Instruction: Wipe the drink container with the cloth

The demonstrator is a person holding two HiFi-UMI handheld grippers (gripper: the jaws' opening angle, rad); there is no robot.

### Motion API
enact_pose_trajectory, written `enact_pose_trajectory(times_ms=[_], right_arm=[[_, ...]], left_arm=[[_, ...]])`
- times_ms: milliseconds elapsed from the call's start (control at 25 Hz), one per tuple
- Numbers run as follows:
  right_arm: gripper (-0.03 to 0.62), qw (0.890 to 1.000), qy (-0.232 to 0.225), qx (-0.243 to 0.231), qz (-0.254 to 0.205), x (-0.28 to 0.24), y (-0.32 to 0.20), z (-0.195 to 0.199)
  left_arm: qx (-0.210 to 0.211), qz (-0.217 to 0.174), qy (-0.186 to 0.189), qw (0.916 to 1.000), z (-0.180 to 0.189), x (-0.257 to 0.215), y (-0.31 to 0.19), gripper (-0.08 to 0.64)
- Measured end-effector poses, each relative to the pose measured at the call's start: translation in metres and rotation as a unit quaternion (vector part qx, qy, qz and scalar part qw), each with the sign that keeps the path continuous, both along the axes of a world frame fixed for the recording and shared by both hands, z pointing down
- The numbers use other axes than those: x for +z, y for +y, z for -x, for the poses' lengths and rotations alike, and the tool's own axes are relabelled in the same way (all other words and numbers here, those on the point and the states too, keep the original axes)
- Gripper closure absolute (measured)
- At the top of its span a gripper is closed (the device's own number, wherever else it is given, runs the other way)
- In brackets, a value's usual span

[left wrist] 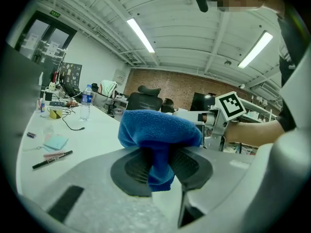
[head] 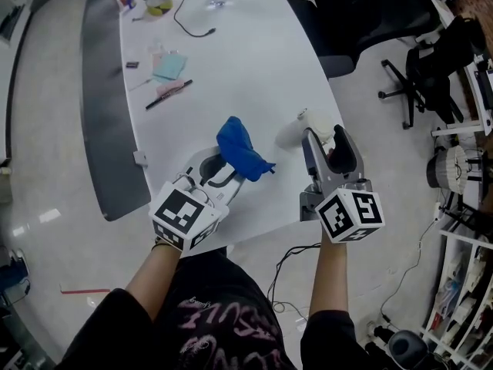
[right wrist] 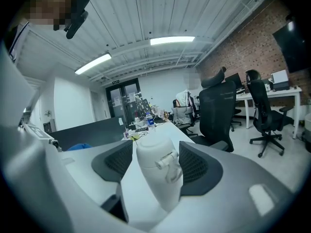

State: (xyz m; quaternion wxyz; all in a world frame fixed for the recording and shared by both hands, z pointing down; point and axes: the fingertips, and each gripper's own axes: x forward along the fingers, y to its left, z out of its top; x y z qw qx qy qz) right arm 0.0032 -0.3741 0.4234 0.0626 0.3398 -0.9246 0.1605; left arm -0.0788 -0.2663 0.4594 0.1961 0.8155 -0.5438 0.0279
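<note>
Left gripper mine, pads clamped on blue cloth; cloth bunched above jaws, tail hanging between them; right gripper spread wide, white drink container between jaws, left pad clear of it, no grip; container on white table near edge, cloth just beside it.

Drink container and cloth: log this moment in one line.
left gripper: shut on blue cloth | right gripper: open, drink container between fingers | blue cloth apart from drink container
</note>
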Motion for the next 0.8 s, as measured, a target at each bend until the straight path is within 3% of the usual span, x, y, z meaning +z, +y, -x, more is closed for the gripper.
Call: enact_pose_trajectory(times_ms=[240, 520, 800], right_arm=[[0.321, 1.0, 0.008, 0.008, -0.003, 0.004, -0.003, 0.002], [0.318, 1.0, 0.01, 0.011, -0.001, 0.005, -0.002, 0.001], [0.322, 1.0, 0.008, 0.002, 0.002, 0.005, -0.003, -0.001]], left_arm=[[0.008, 0.001, 0.009, 0.9999, -0.001, 0.006, -0.002, 0.462], [0.023, -0.006, 0.009, 0.9997, -0.009, 0.001, -0.008, 0.463], [0.07, -0.017, -0.013, 0.9973, -0.033, -0.011, -0.033, 0.462]])
